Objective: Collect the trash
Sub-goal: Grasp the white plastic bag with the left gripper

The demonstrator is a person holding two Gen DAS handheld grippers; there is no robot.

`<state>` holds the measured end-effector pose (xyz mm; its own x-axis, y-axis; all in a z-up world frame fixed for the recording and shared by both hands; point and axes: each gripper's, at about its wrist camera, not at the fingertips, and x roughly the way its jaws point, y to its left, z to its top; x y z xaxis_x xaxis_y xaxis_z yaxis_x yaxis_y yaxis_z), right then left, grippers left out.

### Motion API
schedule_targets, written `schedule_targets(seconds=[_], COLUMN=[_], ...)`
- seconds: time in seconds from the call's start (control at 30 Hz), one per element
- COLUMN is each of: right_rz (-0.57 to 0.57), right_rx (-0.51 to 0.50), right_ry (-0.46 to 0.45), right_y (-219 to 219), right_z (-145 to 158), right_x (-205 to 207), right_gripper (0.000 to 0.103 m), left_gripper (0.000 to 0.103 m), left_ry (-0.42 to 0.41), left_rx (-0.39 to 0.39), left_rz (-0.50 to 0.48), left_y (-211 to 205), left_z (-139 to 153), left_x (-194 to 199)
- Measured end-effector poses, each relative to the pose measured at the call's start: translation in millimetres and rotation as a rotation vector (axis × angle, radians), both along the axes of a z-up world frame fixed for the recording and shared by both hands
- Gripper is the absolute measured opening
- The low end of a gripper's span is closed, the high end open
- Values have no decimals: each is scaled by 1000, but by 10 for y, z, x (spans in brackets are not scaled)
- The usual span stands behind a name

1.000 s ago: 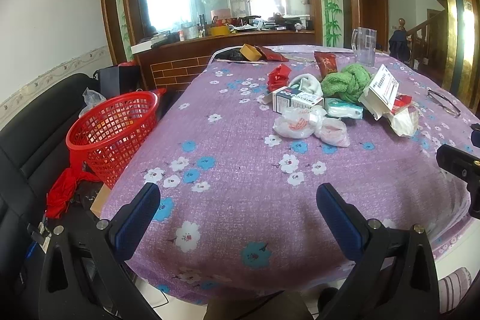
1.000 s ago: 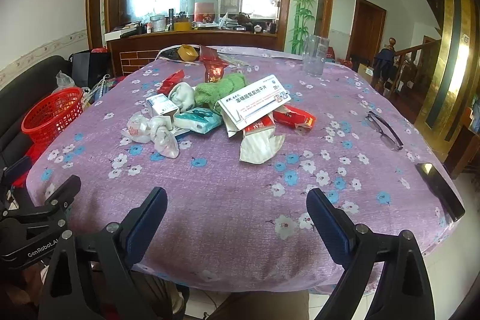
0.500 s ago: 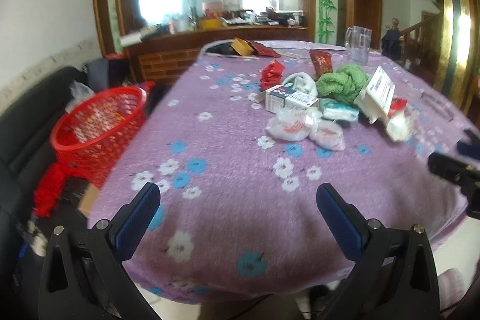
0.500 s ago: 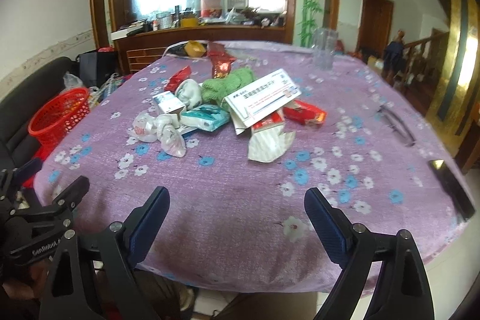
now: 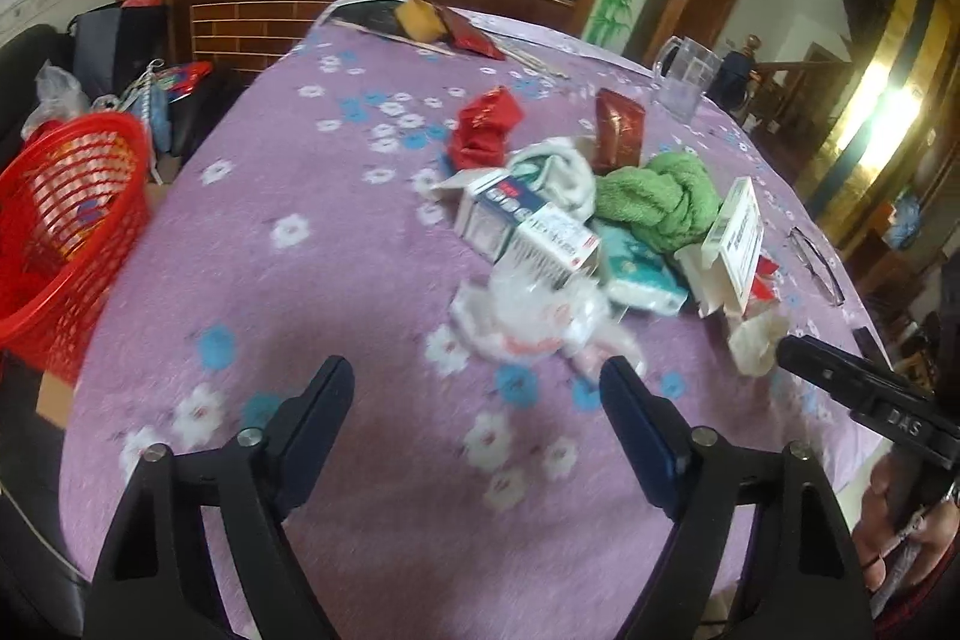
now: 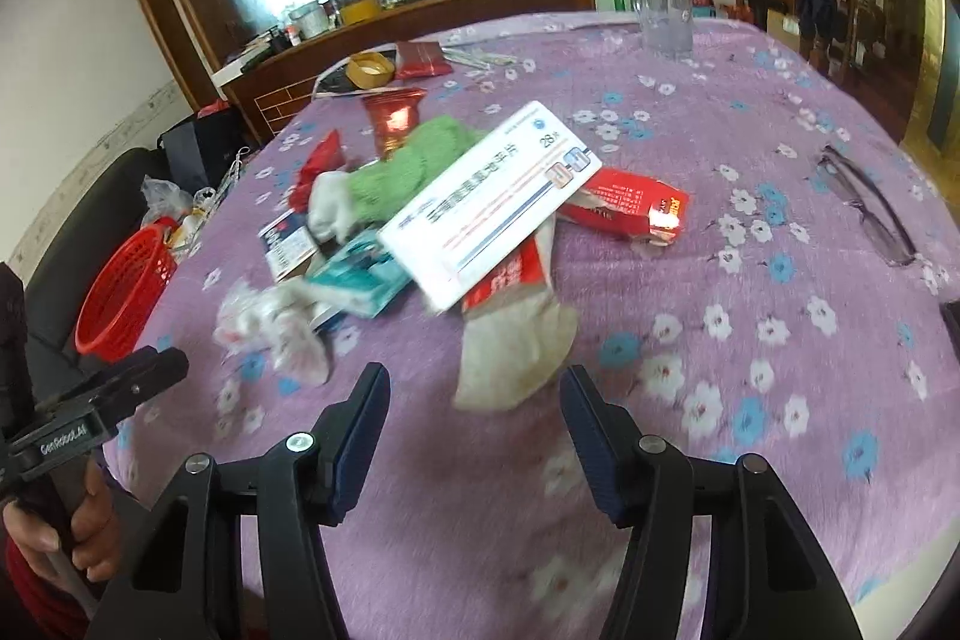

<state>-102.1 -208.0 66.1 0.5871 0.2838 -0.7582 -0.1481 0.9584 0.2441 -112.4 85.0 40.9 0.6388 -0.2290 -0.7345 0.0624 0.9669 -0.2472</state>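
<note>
A pile of trash lies mid-table on the purple flowered cloth (image 5: 300, 196): a crumpled clear plastic wrapper (image 5: 528, 316), a white medicine box (image 5: 522, 226), a teal tissue pack (image 5: 642, 274), a green cloth (image 5: 660, 199) and a red wrapper (image 5: 486, 130). My left gripper (image 5: 474, 394) is open and empty, just short of the plastic wrapper. My right gripper (image 6: 474, 400) is open and empty, its jaws on either side of a dirty white wrapper (image 6: 516, 346), below a large white box (image 6: 492, 202) and a red box (image 6: 630, 208).
A red plastic basket (image 5: 66, 232) stands off the table's left side; it also shows in the right wrist view (image 6: 120, 286). A clear jug (image 6: 663, 10) stands at the far edge. Glasses (image 6: 870, 208) lie at the right. A tape roll (image 6: 372, 69) lies far back.
Both grippers have moved forward over the table toward the trash pile, which now looks much closer. Both have stayed open.
</note>
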Motion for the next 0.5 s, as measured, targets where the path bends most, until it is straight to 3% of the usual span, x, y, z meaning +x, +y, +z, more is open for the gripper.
schedule_targets(seconds=[0.13,0.3,0.33,0.37,0.5], right_rz=[-16,-6,-6,-3,12], right_rx=[-24,-82,-96,-97,-93], right_ry=[10,25,29,36,16], right_y=[-7,70,83,85,31], right_z=[-36,-133,-156,-182,-178], right_x=[246,482,513,537,448], right_gripper=[64,63,62,50,45], left_gripper=[74,73,65,53,40], left_ry=[18,31,31,29,2], left_rx=[-2,35,47,55,46], left_rz=[-37,-74,-74,-74,-88], left_y=[-142,-314,-336,-358,-377], left_z=[-51,-137,-156,-174,-162], left_x=[163,320,345,363,353])
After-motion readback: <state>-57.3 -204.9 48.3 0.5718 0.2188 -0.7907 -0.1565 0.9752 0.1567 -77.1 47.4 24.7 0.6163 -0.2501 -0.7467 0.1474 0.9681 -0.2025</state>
